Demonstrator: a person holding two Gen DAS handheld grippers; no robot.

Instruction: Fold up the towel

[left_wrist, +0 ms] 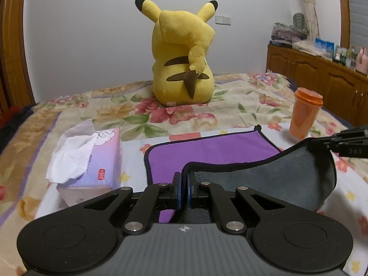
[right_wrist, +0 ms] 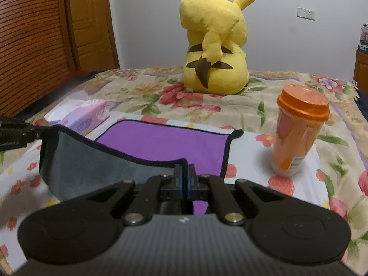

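A towel, purple on one face (left_wrist: pixel 207 151) and grey on the other (left_wrist: pixel 271 172), lies on the floral bedspread. My left gripper (left_wrist: pixel 184 177) is shut on the towel's near left corner and holds it raised. My right gripper (right_wrist: pixel 184 169) is shut on the near right corner. The near edge hangs between them with the grey face (right_wrist: pixel 92 161) towards the cameras, while the purple far half (right_wrist: pixel 165 142) lies flat on the bed. The right gripper shows at the right edge of the left wrist view (left_wrist: pixel 331 143); the left gripper shows at the left edge of the right wrist view (right_wrist: pixel 38 134).
A purple tissue box (left_wrist: pixel 92 161) lies left of the towel. An orange lidded cup (right_wrist: pixel 296 131) stands to its right. A yellow plush toy (left_wrist: pixel 184 57) sits behind on the bed. A wooden cabinet (left_wrist: pixel 322 78) stands at the right, a wooden door (right_wrist: pixel 87 23) at the left.
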